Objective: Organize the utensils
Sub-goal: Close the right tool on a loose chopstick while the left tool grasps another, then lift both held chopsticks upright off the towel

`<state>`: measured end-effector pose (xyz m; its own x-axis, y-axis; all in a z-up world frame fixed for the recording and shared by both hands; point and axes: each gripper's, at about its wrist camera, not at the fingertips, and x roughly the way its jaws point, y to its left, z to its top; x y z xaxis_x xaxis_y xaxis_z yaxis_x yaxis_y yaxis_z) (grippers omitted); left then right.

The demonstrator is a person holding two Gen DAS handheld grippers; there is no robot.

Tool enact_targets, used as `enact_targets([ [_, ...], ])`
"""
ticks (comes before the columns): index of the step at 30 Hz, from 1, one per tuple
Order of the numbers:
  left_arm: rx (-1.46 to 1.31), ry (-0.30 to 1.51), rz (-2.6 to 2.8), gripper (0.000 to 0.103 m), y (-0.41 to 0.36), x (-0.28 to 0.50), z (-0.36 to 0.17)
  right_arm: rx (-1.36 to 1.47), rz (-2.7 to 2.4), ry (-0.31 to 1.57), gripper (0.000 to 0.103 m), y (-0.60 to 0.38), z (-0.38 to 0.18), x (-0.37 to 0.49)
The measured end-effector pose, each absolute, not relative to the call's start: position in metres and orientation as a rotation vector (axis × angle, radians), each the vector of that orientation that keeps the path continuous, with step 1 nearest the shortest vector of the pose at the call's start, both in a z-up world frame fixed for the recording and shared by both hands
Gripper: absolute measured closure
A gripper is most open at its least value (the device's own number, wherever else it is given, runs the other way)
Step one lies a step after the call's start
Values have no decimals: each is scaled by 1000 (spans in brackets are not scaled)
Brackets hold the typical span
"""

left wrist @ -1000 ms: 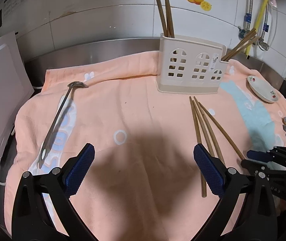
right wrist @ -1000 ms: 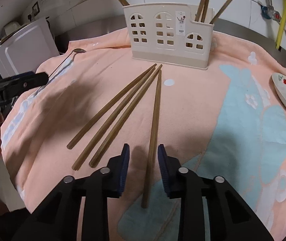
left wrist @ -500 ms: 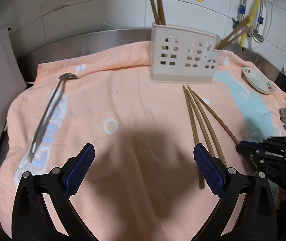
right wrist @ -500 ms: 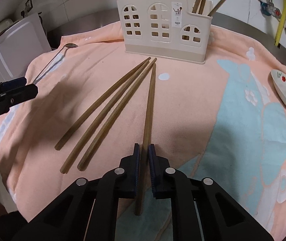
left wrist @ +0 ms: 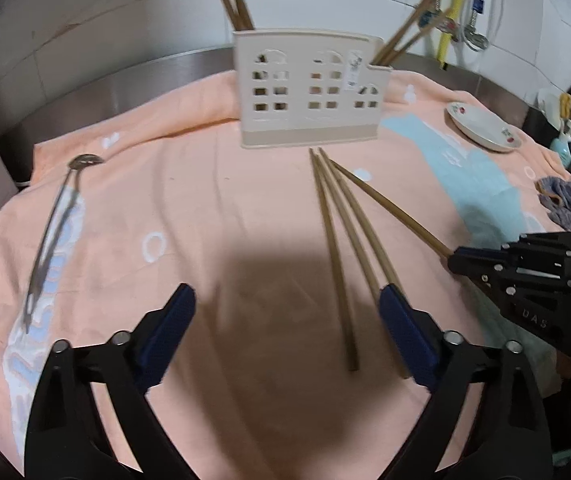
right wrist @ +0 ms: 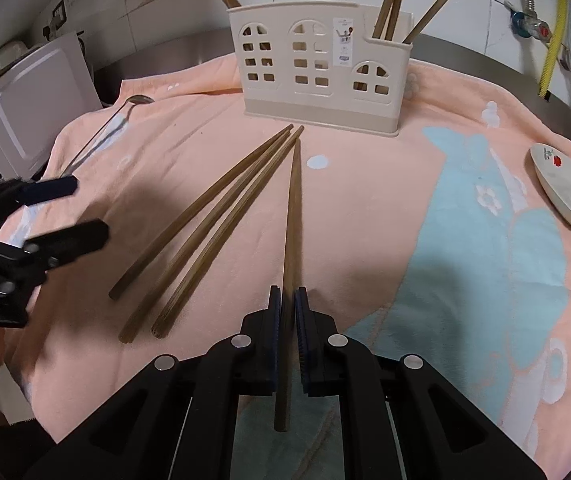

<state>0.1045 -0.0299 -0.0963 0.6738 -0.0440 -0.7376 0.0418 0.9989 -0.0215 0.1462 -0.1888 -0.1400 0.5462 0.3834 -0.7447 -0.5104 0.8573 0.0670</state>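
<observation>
Several brown chopsticks lie on the peach towel [right wrist: 365,200] in front of the cream utensil holder [right wrist: 317,76], which holds more chopsticks. My right gripper [right wrist: 287,300] is shut on the rightmost chopstick [right wrist: 292,208] near its thick end. The other three chopsticks [right wrist: 205,232] fan out to its left. My left gripper [left wrist: 285,300] hangs over the towel with its jaws wide and closing, and its pads touch nothing. The near ends of two chopsticks [left wrist: 337,264] show in the gap by its right finger. A metal spoon [left wrist: 57,220] lies at the far left.
A small white plate [right wrist: 565,192] sits at the towel's right edge, with a grey cloth [left wrist: 561,200] near it. A white appliance [right wrist: 33,120] stands off the left side. A steel counter rim and a tiled wall with pipes run behind the holder.
My right gripper closed on the rightmost chopstick. My left gripper moved right and lower toward the three loose chopsticks, and its jaws narrowed a little.
</observation>
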Motion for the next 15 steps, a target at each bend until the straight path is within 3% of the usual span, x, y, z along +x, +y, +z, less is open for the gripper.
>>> enact_targets([
  [8, -14, 868, -95, 39, -40, 114, -106, -148, 541, 813, 96, -198, -132, 142],
  [15, -44, 904, -146, 79, -47, 124, -115, -130, 548, 806, 96, -203, -131, 142],
])
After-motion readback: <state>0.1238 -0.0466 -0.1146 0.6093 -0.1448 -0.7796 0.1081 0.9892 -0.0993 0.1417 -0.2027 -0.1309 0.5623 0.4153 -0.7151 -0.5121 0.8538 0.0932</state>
